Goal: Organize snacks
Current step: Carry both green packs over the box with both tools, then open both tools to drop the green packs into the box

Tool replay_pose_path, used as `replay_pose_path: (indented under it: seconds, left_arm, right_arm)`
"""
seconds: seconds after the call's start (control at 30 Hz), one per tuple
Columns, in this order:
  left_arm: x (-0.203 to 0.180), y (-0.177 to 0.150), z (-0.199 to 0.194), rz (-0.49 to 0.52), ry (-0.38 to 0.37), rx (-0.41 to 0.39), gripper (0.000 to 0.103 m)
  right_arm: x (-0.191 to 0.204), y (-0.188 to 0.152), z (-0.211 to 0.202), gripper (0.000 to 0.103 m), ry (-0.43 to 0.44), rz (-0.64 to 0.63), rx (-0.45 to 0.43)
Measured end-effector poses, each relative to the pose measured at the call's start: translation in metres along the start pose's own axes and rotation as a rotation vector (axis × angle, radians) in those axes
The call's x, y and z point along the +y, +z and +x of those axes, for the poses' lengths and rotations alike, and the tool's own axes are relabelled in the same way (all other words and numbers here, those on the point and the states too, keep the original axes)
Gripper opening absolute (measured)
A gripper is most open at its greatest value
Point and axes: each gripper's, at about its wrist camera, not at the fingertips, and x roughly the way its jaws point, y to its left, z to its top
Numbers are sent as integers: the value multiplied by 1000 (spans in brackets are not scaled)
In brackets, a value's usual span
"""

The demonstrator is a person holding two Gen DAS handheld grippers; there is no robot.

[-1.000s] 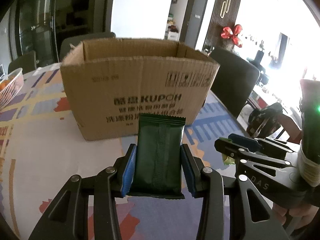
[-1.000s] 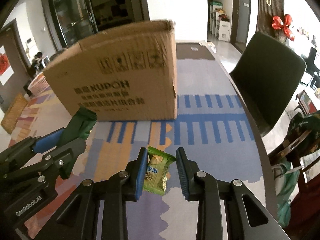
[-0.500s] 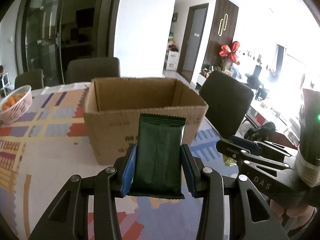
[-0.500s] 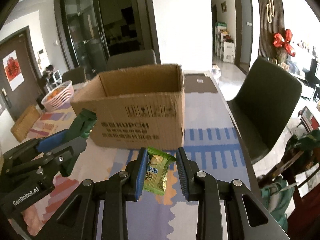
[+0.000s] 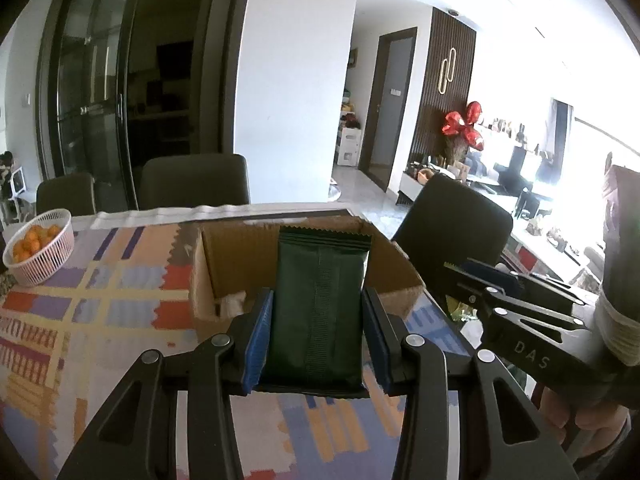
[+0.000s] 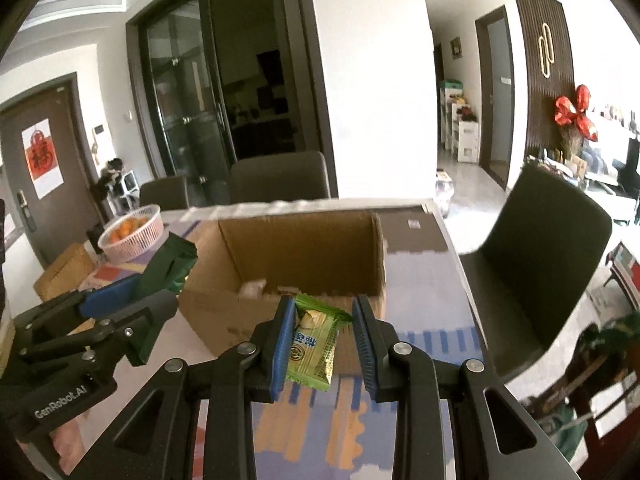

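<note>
Box open ahead of my fingers. My left gripper pinches green pack; my right gripper pinches candy.

Your left gripper clamps a dark green snack packet upright, in front of the open cardboard box. Your right gripper shows at right; a basket of oranges sits far left.

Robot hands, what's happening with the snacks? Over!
Left gripper shut on dark green packet. Right gripper shut on light green snack. Both raised before open cardboard box. Nothing blocking.
</note>
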Motion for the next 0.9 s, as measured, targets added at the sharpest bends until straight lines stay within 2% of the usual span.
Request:
replay_pose_path:
  seconds: [0.3,0.47,0.7,0.9]
  left_arm:
    - [18,37,23,3,-7,48,43]
    - [28,55,43,10,-4,105,43]
    - [44,72,80,-14,-15,200,43]
    - [51,71,110,-25,-15,271,43]
  right_arm:
    - [8,47,23,31,11,-51,-17]
    - [12,67,36,31,14,-71,-16]
    - [15,88,66,31,18,-92,43]
    - [11,96,100,31,24,-96,129]
